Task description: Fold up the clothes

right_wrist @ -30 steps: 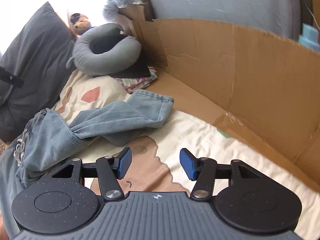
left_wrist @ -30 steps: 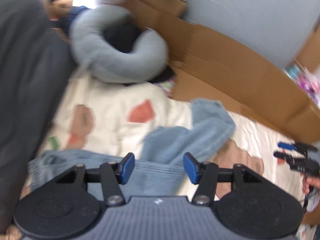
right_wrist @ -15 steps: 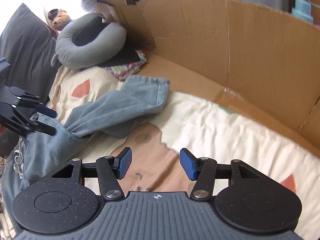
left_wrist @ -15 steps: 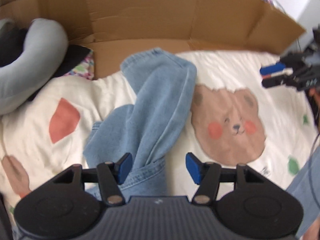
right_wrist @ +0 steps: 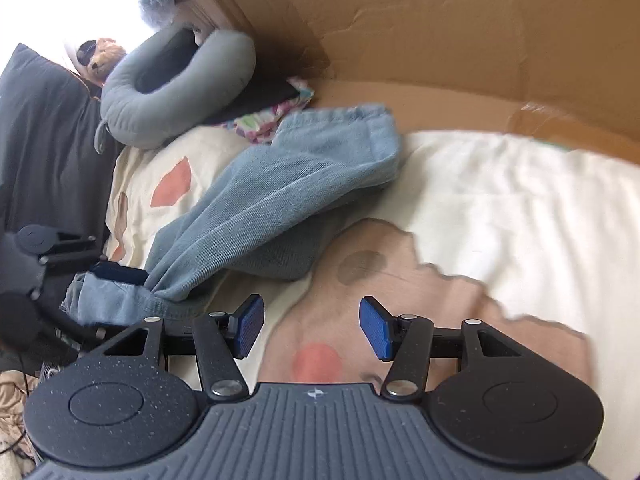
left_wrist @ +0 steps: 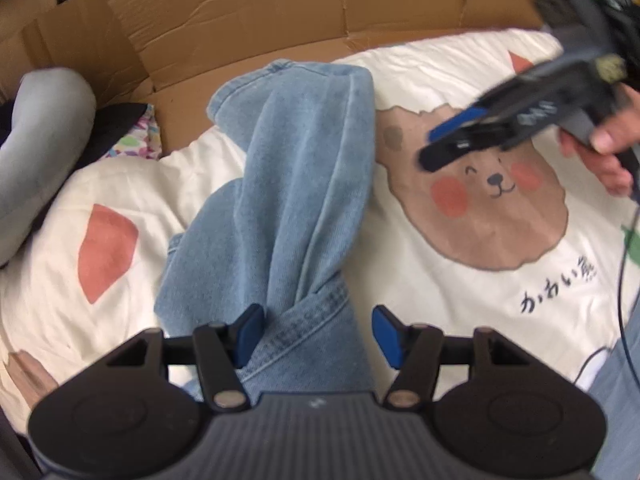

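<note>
Light-blue denim jeans (left_wrist: 296, 184) are lying crumpled on the bed, legs twisted together, hem pointing toward twelve o'clock, waistband bunching down at six o'clock.

Soft daylight, fisheye bend, some motion blur

I get blown-out white glare far up-left of my right jaws; beyond my left jaws the right gripper (left_wrist: 452, 148) smears, the jeans (left_wrist: 296, 184) go soft, the cardboard (right_wrist: 440, 36) bows near the edges, and shadows stay faint.

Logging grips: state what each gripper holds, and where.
Nothing held. Left gripper is open around the jeans near the waist; right gripper is open over the blanket.
</note>
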`<state>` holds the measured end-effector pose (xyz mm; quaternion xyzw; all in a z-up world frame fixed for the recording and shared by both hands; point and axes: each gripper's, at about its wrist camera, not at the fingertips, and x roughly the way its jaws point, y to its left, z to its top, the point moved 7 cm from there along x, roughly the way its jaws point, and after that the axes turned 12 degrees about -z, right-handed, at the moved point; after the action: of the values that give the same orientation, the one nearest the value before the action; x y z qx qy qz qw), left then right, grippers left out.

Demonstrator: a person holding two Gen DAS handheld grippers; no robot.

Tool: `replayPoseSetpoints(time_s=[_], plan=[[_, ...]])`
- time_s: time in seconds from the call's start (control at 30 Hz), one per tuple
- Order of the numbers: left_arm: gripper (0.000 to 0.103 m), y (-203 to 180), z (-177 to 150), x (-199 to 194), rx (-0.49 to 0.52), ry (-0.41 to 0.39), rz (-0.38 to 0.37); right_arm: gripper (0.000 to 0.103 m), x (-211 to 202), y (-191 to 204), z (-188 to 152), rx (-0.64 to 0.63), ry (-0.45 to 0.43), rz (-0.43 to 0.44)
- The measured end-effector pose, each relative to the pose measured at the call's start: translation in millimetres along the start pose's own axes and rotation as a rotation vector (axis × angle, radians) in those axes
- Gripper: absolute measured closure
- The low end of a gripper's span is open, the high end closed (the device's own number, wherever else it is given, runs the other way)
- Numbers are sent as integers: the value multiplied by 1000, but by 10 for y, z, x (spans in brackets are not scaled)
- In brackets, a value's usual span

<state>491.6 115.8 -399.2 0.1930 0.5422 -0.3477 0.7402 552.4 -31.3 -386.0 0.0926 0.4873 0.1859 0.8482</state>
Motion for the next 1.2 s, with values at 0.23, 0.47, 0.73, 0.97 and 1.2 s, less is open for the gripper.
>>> replayPoseSetpoints(time_s=[0.23,0.47,0.73,0.97,1.2], plan=[[60,112,-100,-65,-15,-43,-3,43,276,167,149,-6,6,23],[78,132,-199,-216,-1,-90,7,40,509,211,229,27,11,23],[86,97,-295,-516,17,-164,54,78,603,370,304,58,23,111],[87,147,-394,-741,-32,-231,56,88,132,465,364,-16,-7,126],[87,188,-452,-830,-61,-276,29,90,-678,430,273,-24,-35,119]])
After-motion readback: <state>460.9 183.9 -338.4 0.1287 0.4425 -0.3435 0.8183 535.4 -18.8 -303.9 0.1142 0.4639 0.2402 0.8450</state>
